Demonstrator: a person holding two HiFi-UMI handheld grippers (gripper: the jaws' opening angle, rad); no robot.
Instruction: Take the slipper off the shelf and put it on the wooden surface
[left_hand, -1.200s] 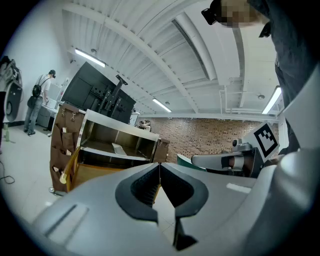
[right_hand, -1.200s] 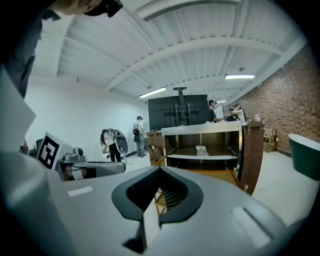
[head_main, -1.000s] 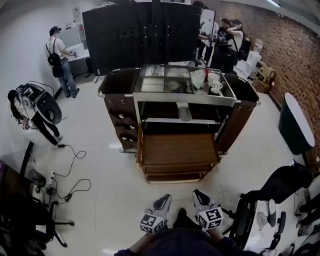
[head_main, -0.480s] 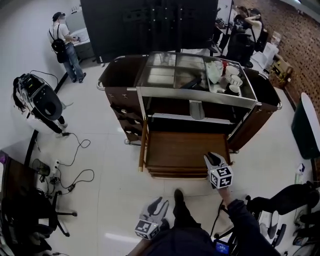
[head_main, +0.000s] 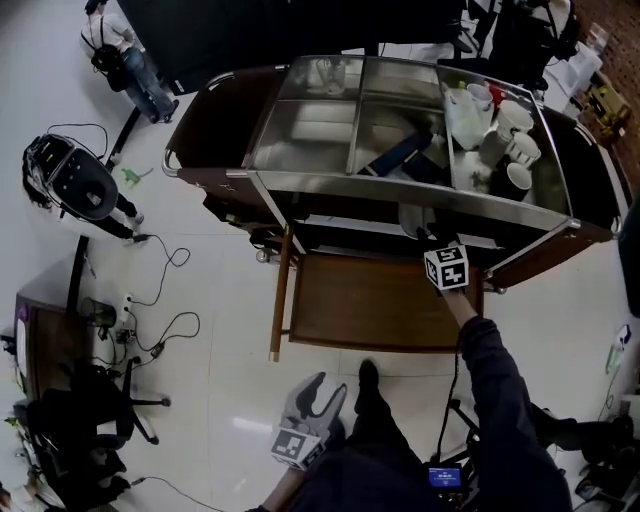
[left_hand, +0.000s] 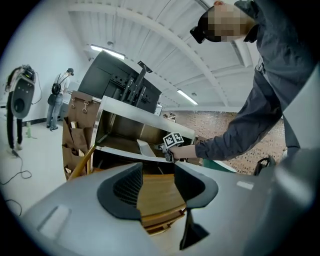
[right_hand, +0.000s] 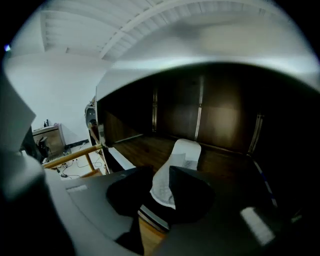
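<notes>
A white slipper (head_main: 412, 220) lies on the dark shelf under the cart's steel top. My right gripper (head_main: 433, 243) reaches in at the shelf's front edge. In the right gripper view its jaws are opening, and the slipper's (right_hand: 176, 170) near end shows in the gap of the right gripper (right_hand: 157, 181) without being pressed. Below the shelf, the wooden surface (head_main: 375, 305) juts out toward me. My left gripper (head_main: 322, 392) hangs low by my body; its jaws are opening, with nothing between them. The left gripper (left_hand: 157, 186) view shows the slipper (left_hand: 145, 148) and the wooden surface (left_hand: 155, 192).
White mugs (head_main: 505, 150) and a dark flat item (head_main: 395, 155) fill the cart's top tray. Cables (head_main: 150, 320) trail over the white floor at left, near an office chair (head_main: 100, 410) and a machine (head_main: 75, 180). A person (head_main: 125, 55) stands far back left.
My right gripper has gone from beside my body forward to the cart's shelf. The head has moved nearer the cart. The left gripper stays low, its jaws wider apart.
</notes>
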